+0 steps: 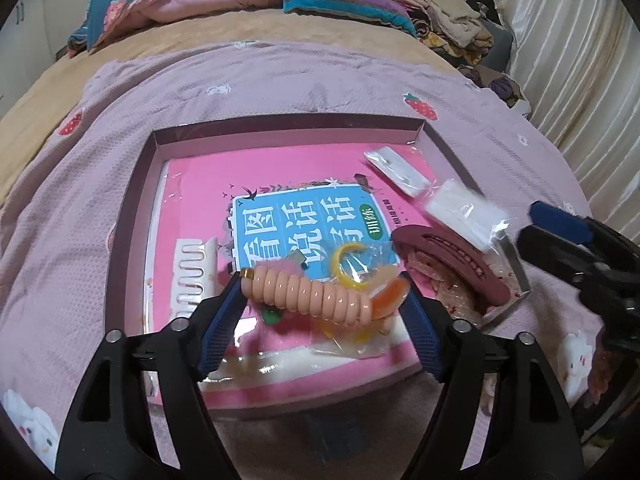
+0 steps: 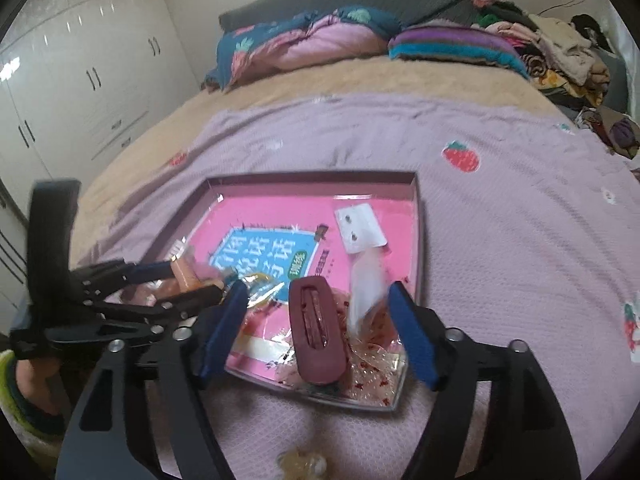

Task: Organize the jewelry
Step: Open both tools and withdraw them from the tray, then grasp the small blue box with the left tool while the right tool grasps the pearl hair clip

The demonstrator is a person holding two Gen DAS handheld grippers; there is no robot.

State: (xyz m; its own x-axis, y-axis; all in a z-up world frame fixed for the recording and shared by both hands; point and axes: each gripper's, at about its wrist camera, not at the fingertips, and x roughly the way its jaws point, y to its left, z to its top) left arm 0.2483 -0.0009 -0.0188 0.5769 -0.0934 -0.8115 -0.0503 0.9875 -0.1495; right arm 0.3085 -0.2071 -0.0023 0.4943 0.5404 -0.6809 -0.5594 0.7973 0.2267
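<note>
left wrist view: left gripper is clamped end to end on a glossy peach spiral hair tie, just over the shallow tray. a ribbed white comb, yellow ring and matte maroon hair clip already sit inside, so i'd guess about halfway.

right wrist view: right gripper spread wide, empty, above the clip. crinkly cellophane bags and an earring card are in the tray too, and a pale trinket lies outside on the waffle-knit blanket.
</note>
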